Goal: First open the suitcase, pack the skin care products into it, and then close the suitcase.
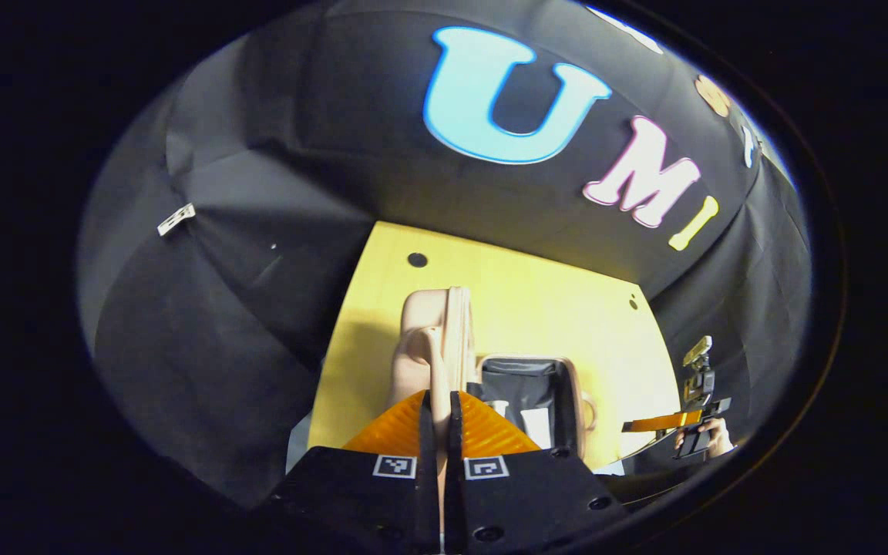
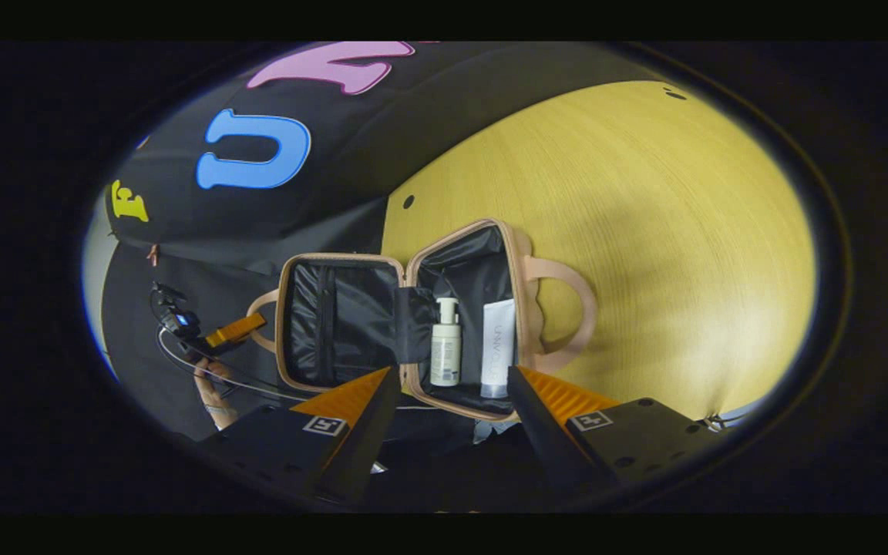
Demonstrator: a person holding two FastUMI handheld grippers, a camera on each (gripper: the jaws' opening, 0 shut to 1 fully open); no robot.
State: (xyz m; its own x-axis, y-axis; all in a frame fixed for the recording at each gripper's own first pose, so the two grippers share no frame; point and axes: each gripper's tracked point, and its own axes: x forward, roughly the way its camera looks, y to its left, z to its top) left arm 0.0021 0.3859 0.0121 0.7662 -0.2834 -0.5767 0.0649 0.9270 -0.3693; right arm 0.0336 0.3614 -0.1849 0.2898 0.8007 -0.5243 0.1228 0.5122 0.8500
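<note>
With the left gripper [image 1: 438, 416] clamped on the raised lid's [image 1: 444, 331] handle and the right gripper [image 2: 448, 408] wide, the case [image 2: 521, 270] mid-table could pinch the pump bottle [image 2: 445, 343] or tube [image 2: 496, 347] if swung shut crooked.

Each gripper has a black, blocky body with small round screws and a square black-and-white marker tag on either finger mount — the left gripper [image 1: 438, 432] and the right gripper [image 2: 448, 401] alike. Ribbed wedge-shaped panels back the fingers. A thin cable loops near the hand [image 2: 209, 381] holding the far gripper.
</note>
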